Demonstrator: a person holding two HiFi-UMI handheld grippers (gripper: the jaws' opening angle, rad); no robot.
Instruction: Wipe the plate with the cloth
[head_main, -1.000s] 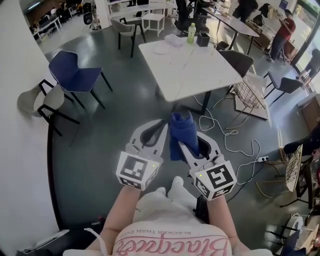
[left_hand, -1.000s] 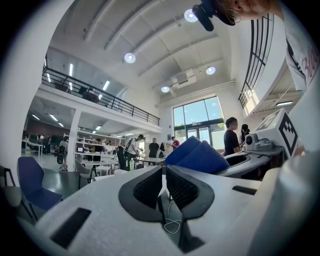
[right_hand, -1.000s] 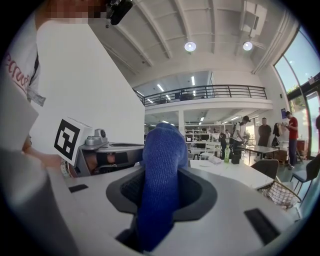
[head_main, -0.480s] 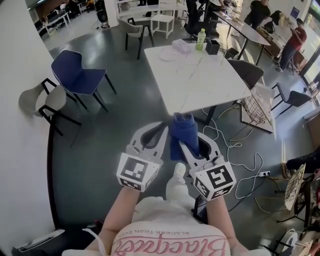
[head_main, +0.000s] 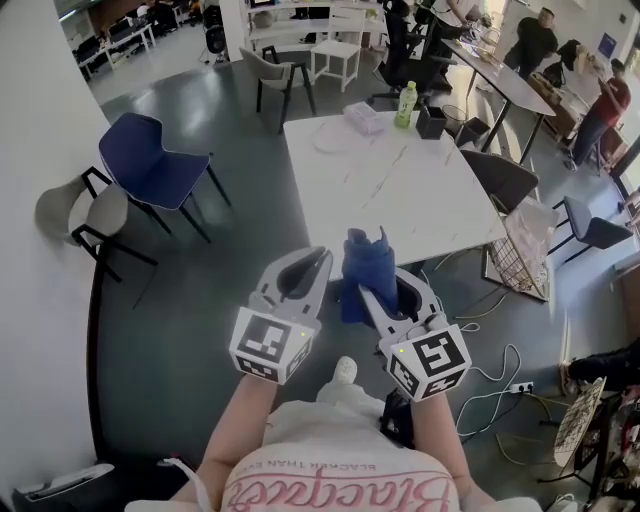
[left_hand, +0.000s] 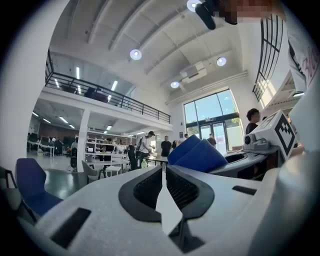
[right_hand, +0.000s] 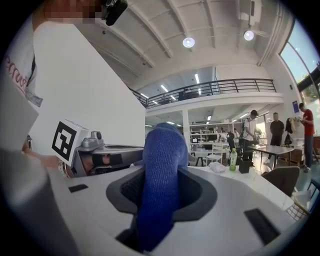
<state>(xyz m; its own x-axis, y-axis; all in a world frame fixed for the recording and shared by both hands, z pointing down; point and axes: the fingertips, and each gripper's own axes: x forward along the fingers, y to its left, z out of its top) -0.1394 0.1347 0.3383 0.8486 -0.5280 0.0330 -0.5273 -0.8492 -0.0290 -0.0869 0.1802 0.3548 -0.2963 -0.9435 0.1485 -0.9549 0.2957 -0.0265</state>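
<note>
1. The right gripper (head_main: 385, 285) has its fingers clenched on the blue cloth (head_main: 366, 268). The cloth stands up out of them as a folded bunch. The grip sits low on the fabric, which probably leaves a soft wad above the tips to serve as the wiping face
2. The left gripper (head_main: 316, 262) has its fingers pressed together with nothing between them. It sits just beside the right one and points the same way. I judge it is kept free to steady the plate later
3. Both grippers are held out in front of the person's body above the grey floor (head_main: 200, 300). They point roughly level towards the white surface (head_main: 400, 205), which lies ahead of them, and neither touches it
4. The plate (head_main: 332, 138) appears to be the pale round shape near the far end of that surface. It sits close to a clear packet (head_main: 363, 118), a green bottle (head_main: 405, 104) and a small black pot (head_main: 432, 122). It is faint against the white top, so its rim is hard to trace
5. The cloth is well apart from the plate, so wiping has not begun and this looks like the approach stage
6. The next move calls for getting within reach of the far end and tipping the cloth down onto the plate
</note>
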